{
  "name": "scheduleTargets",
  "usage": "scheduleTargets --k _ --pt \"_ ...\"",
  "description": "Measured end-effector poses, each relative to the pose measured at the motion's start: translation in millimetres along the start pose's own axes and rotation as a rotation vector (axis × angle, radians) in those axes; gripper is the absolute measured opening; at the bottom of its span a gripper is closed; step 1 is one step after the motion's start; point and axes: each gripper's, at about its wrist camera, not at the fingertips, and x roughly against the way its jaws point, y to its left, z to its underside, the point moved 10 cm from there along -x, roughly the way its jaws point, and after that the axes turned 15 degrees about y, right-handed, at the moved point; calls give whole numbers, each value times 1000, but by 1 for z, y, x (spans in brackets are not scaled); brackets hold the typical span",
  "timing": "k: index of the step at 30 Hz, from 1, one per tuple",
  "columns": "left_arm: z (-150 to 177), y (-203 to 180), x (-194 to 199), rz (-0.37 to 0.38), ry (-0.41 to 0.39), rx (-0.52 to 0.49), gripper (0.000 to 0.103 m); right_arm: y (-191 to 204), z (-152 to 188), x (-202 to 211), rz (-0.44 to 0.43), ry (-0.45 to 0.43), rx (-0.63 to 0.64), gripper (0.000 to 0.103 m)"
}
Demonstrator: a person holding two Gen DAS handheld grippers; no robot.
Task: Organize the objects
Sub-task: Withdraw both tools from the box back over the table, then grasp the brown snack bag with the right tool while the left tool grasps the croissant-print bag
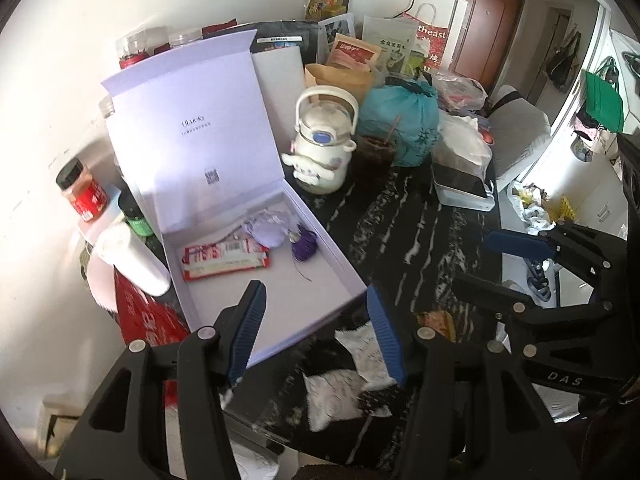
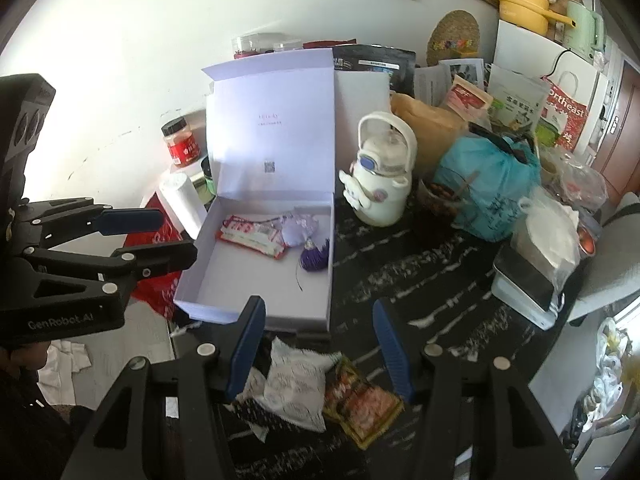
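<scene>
- Left wrist view: the left gripper (image 1: 316, 330) hangs with its jaws apart and nothing between them, over the near corner of the open white box (image 1: 256, 280).
- Just beneath its right finger, on the dark marbled table (image 1: 400, 216), lies a white snack packet (image 1: 344, 384).
- Ahead in the box sit a red-and-white wrapper (image 1: 224, 258), a pale pouch (image 1: 268, 228) and a purple tassel (image 1: 304, 244).
- Beyond the box stand a white kettle (image 1: 322, 148) and a teal bag (image 1: 400, 120); left of the gripper are a white roll (image 1: 132, 260) and a red-labelled jar (image 1: 82, 196).
- The right gripper (image 1: 520, 256) shows at the right edge.
- Right wrist view: the right gripper (image 2: 320, 344) is likewise released and empty.
- Below it lie the white snack packet (image 2: 296, 384) and an orange packet (image 2: 362, 404), its print too blurred to read.
- The white box (image 2: 260, 280) sits just ahead and left, its raised lid (image 2: 272, 136) blocking what stands behind.
- The left gripper (image 2: 160, 236) reaches in from the left beside the box; a white device (image 2: 524, 292) lies off to the right.
</scene>
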Motion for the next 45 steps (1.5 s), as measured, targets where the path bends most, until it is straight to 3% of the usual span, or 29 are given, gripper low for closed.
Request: scheduleTargets --k 25,37,45 --pt "102 -90 -18 18 83 105 53 -30 120 22 -7 89 -21 57" --pt "115 -103 -37 52 90 180 53 -42 161 3 -42 178 -95 61" --pt "119 -104 -81 75 146 209 53 -47 185 -35 -68 271 -132 61"
